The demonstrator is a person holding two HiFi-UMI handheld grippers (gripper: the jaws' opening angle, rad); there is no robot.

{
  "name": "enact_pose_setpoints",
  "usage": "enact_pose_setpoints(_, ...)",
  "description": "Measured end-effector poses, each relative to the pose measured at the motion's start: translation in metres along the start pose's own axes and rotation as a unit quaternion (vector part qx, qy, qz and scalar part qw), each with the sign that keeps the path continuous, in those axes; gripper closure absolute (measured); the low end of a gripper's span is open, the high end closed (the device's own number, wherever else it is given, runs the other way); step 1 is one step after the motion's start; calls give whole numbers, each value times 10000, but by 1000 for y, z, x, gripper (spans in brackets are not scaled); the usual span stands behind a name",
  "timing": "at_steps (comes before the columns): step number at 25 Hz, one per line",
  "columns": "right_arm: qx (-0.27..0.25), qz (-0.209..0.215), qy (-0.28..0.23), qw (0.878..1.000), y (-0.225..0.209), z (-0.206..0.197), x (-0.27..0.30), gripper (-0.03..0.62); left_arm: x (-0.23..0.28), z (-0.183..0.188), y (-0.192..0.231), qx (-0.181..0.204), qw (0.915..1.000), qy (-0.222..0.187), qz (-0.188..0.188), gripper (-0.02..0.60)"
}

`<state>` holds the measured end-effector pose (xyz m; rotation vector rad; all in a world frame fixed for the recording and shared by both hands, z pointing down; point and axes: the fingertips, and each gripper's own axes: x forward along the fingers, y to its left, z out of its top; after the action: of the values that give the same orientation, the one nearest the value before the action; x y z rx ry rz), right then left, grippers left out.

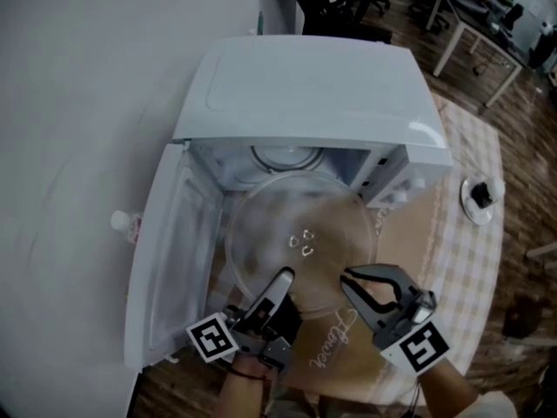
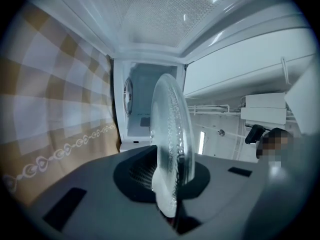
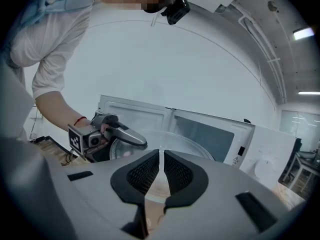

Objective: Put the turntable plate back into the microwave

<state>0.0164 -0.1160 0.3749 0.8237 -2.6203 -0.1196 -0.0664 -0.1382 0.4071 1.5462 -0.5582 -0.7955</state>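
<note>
Right now my left claw [image 2: 172,175] is clamped on the near rim of the turntable plate [image 2: 172,129], one pad above and one below the glass, and it carries the plate alone. My right claw [image 3: 160,170] is closed with nothing between its pads. Its tips sit at the plate's near rim on the other side, and I cannot tell whether they touch the glass. The plate hangs roughly level in front of the open microwave [image 1: 305,85], with its far edge at the mouth of the cavity [image 1: 287,159] and the rest out over the bench [image 1: 474,259]. The door [image 1: 170,259] is swung wide on the left. I judge this plate to be heavy for its thickness, fully stiff, smooth enough to slip, and sure to chip or break if it drops or knocks the cavity's frame. A pinch at one edge leaves most of the weight hanging out beyond the pads, so the glass will want to droop or twist in the grip. The rim is the only place I can take it, and a second hold across from the first would share the load. I would take it in slowly and level, and let go only once it lies flat on the cavity floor.
</note>
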Motion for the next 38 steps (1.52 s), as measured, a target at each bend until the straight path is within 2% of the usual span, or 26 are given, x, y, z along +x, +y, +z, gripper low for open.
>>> enact_pose_setpoints(12, 704, -394, -260, 9964, -3, -10, 11, 560, 15, 25, 16, -84, 9998, -173, -83, 554)
enact_pose_setpoints(27, 877, -453, -346, 9945, -2, -18, 30, 559, 42, 55, 41, -66, 9995, -297, -52, 554)
enact_pose_setpoints(32, 776, -500, -125, 9957, -3, -29, 34, 559, 55, 67, 46, -68, 9993, -349, -86, 554)
enact_pose_setpoints(38, 879, -501, -118, 9948, -6, -35, 35, 559, 66, 76, 51, -34, 9993, -380, -60, 554)
